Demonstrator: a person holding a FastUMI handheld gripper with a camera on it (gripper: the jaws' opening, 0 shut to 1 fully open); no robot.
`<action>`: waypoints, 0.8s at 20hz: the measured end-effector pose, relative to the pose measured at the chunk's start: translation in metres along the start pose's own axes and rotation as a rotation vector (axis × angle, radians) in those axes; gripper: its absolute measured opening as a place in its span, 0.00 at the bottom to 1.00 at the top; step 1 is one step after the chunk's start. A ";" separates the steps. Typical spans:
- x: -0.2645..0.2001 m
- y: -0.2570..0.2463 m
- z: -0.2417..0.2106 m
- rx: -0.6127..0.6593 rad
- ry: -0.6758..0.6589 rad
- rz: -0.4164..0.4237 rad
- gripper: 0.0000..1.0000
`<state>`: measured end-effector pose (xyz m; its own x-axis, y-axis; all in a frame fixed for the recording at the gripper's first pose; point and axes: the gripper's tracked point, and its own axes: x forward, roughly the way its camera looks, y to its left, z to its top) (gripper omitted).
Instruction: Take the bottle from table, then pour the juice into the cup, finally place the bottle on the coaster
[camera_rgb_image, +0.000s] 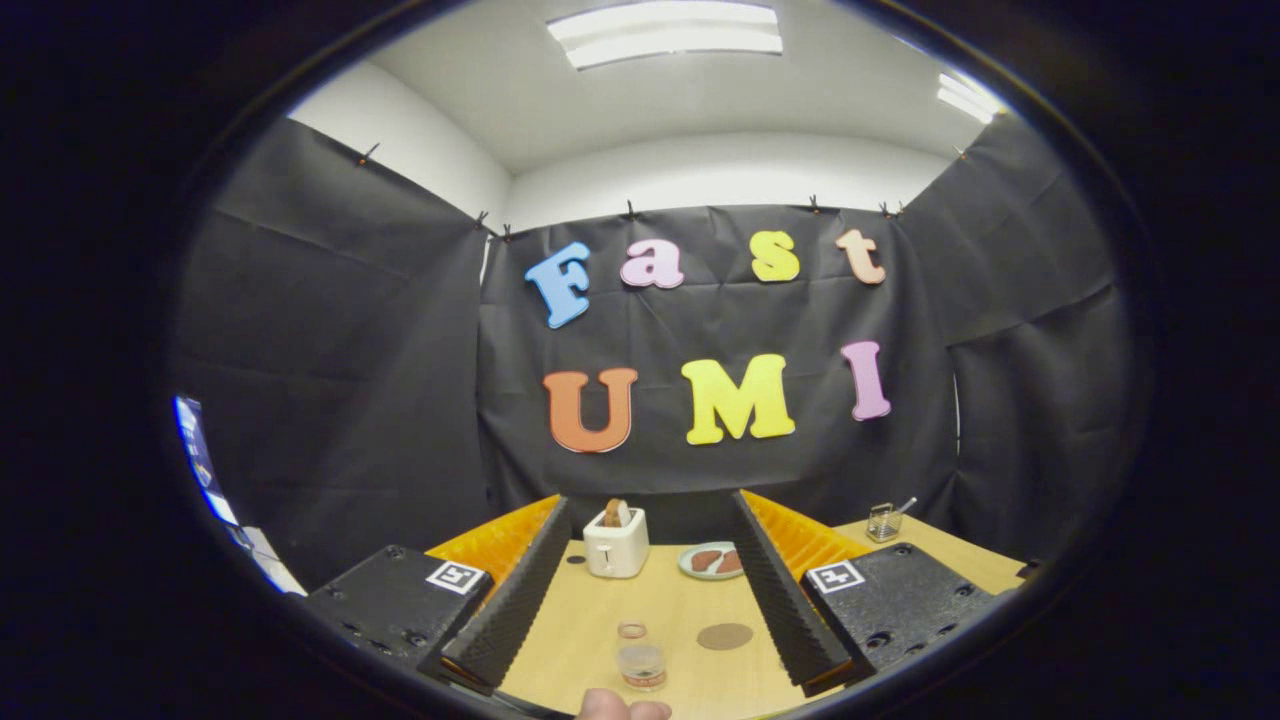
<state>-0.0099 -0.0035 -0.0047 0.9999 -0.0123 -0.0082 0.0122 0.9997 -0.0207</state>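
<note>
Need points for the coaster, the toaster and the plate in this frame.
coaster (725, 636): gripper view, middle of the brown disc, on the table between the open tool fingers.
toaster (616, 548): gripper view, white front face.
plate (690, 566): gripper view, bare rim beside the food.

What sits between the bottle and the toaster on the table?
In the gripper view, a small ring lies just beyond the bottle; past it, bare table up to the toaster, all between the open fingers.

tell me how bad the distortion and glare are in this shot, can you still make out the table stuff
Gripper view: strong fisheye bending, walls bow outward; ceiling lights blown out; table evenly lit, soft shadows. Between the open fingers, toaster, plate, coaster and clear cup read fine, though small.
</note>
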 end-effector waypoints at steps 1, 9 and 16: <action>-0.001 0.005 -0.001 -0.002 0.002 0.007 1.00; -0.009 0.014 -0.009 -0.008 0.016 0.016 1.00; -0.005 0.016 -0.012 0.004 0.034 0.015 1.00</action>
<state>-0.0148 0.0124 -0.0166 0.9991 0.0022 -0.0424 -0.0029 0.9999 -0.0159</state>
